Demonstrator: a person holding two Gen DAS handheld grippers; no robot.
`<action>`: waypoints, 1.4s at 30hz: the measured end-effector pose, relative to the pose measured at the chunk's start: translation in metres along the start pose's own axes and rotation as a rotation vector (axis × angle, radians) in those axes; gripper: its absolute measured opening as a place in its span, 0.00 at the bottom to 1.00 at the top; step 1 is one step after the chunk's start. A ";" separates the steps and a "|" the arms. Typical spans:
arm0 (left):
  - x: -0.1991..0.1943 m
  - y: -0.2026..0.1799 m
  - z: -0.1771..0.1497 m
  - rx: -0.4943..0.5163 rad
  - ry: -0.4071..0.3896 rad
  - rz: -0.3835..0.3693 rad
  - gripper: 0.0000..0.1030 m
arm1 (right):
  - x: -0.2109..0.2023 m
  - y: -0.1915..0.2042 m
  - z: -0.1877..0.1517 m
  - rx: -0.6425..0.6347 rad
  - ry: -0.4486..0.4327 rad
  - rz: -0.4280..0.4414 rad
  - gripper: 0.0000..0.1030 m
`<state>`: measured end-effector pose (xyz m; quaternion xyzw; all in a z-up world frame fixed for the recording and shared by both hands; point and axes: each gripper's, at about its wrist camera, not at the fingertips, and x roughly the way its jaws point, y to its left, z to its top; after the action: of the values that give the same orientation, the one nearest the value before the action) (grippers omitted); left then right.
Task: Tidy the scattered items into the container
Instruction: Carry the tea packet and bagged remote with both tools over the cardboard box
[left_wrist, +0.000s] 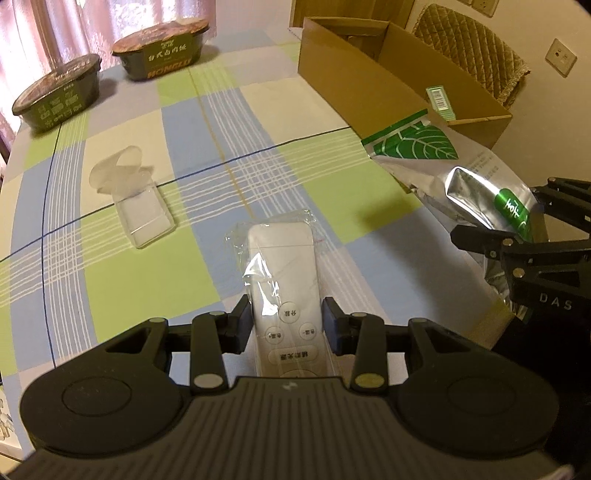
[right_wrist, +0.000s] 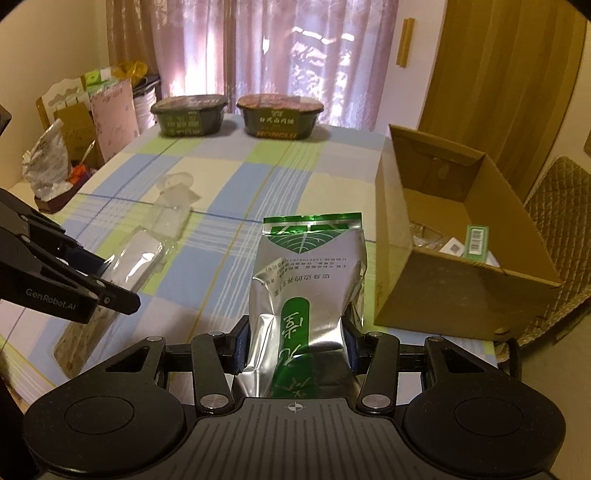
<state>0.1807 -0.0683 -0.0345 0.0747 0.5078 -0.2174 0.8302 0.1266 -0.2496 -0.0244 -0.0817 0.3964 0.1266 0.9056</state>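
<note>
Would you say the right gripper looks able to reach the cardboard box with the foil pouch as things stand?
Probably yes: the right gripper grips the foil pouch, and the open-topped cardboard box sits just to its right with nothing between.

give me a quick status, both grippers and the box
Left gripper astride bagged remote, pads not clearly touching. Right gripper shut on foil pouch. Cardboard box open, path clear.
</note>
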 end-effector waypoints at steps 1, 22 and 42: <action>-0.002 -0.002 0.000 0.003 -0.002 0.001 0.33 | -0.002 -0.001 0.000 0.003 -0.003 -0.002 0.49; -0.016 -0.050 0.060 0.128 -0.087 -0.040 0.33 | -0.034 -0.063 0.021 0.091 -0.080 -0.068 0.49; 0.043 -0.137 0.229 0.100 -0.182 -0.200 0.33 | 0.004 -0.205 0.083 0.164 -0.129 -0.134 0.49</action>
<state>0.3234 -0.2818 0.0490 0.0449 0.4239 -0.3297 0.8424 0.2470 -0.4242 0.0378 -0.0255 0.3400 0.0378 0.9393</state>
